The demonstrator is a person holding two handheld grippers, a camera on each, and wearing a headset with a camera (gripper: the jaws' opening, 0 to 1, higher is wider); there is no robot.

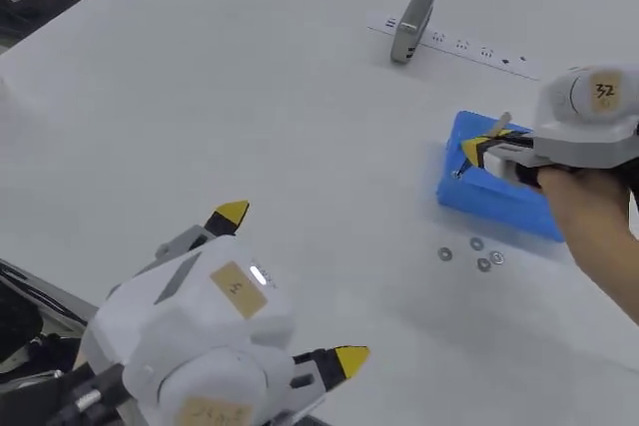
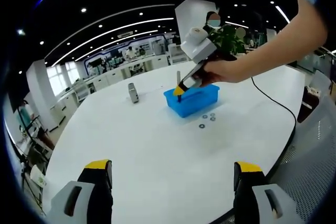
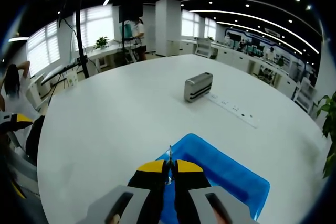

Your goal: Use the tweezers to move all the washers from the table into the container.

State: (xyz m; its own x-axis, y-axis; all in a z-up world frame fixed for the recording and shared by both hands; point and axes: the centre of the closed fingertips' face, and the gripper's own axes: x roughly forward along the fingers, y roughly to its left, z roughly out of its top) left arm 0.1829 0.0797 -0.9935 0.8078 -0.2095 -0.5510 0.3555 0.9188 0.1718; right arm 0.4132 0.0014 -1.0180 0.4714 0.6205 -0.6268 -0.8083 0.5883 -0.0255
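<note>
The white table (image 1: 250, 97) carries a blue container (image 1: 489, 197), with four small washers (image 1: 476, 244) loose just beside it. Farther back lies a white power strip (image 1: 469, 47), with a grey metal block (image 1: 411, 25) at its end.

Desk (image 1: 200, 97): white, smooth, matt, faint sheen noted under the ceiling lights. Container (image 3: 220, 174): blue plastic, semi-glossy, slightly translucent at the rim. Washers (image 1: 477, 253): bare metal, bright silvery finish. Tweezers (image 3: 169, 153): thin metal, silvery. Grey box (image 1: 411, 25): metallic-looking casing, satin finish, ribbed side seen in the right gripper view. Power strip (image 1: 469, 47): white plastic. Left gripper (image 1: 292, 286) shell: white matt plastic; fingers (image 2: 98, 187) black, tipped in yellow, matt.
</note>
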